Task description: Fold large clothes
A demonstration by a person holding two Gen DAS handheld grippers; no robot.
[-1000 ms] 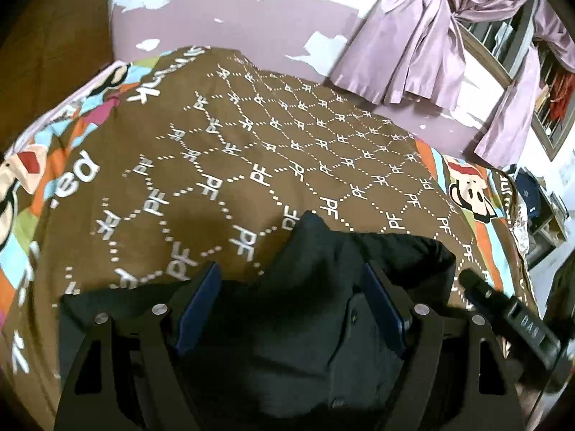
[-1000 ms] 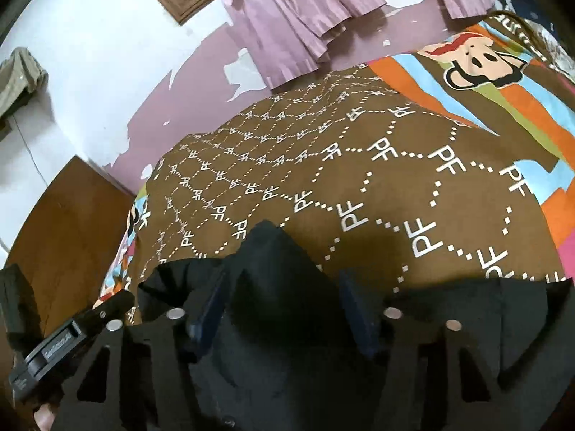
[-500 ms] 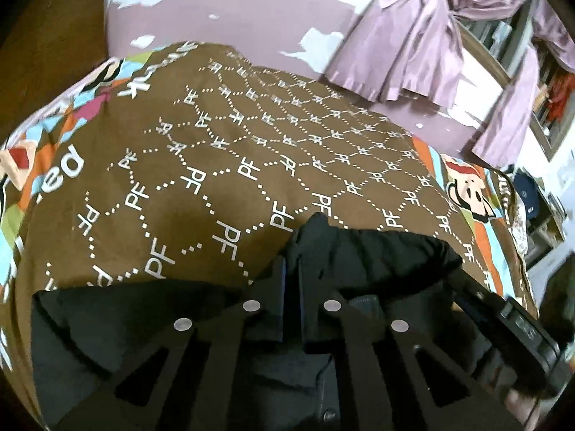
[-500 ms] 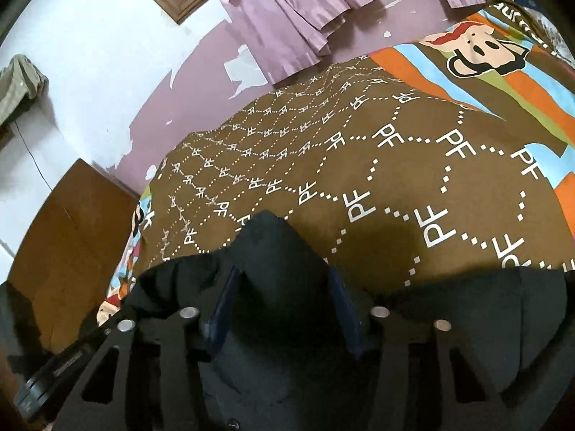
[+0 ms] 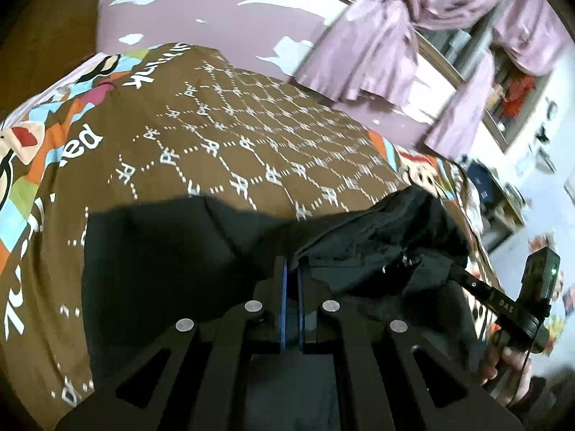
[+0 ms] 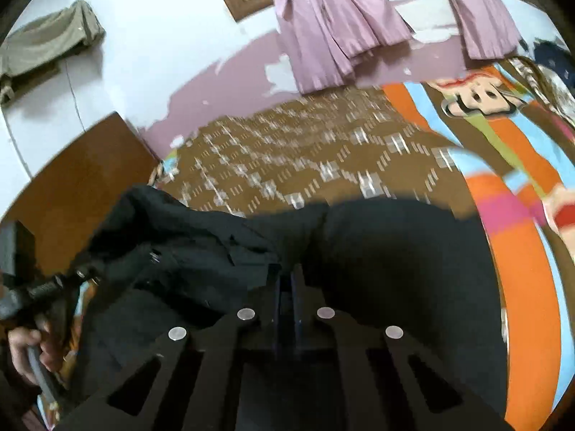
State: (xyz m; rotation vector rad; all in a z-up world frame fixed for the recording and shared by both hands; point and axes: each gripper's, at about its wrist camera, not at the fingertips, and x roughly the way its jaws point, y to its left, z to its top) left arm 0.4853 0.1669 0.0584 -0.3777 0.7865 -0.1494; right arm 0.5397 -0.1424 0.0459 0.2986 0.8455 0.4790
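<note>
Fabric first, as the left wrist view shows it: our left tongs (image 5: 291,280) are pinched fully together on a raised ridge of the large black soft garment (image 5: 172,251), which lies spread across the near part of the brown bedspread with the white dotted pattern (image 5: 251,136) on the bed. Off to the right in that view the right tongs (image 5: 503,305) run into the same cloth, gripped by a hand (image 5: 510,362). To carry this fold well, we judge both pinches should travel together at one height, so the edge stays taut and lands straight. Turning to the right wrist view, our right tongs (image 6: 285,283) are likewise clamped tight on a fold of the garment (image 6: 395,251), the bedspread (image 6: 305,151) blurred beyond. We would keep the cloth clear of the bed while it moves, then lay it flat before letting go; dragging would likely bunch the lower layer.
</note>
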